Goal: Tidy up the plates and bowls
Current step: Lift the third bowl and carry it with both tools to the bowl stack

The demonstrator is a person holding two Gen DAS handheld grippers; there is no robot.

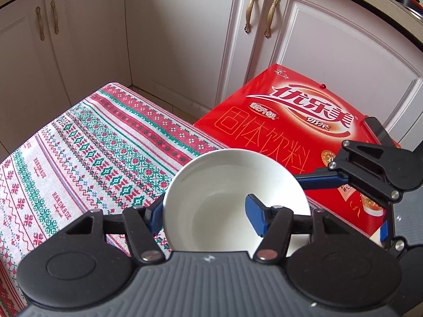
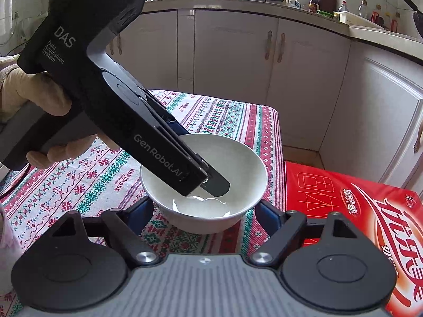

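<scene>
A white bowl (image 2: 203, 182) sits on a table covered by a patterned tablecloth (image 1: 79, 142), near the corner of the table beside a red box (image 1: 290, 121). The left gripper (image 1: 203, 211) reaches down into the bowl from the side, with one blue finger (image 1: 255, 218) inside the bowl and the other outside its wall, and the jaws are closed on the bowl's rim. A hand (image 2: 34, 100) holds this gripper's handle at the left of the right wrist view. The right gripper (image 2: 205, 214) stands at the near side of the bowl, its jaws spread wide to either side of the bowl's wall; I cannot tell whether the pads touch it. White cupboard doors (image 1: 185, 39) stand behind the table.
</scene>
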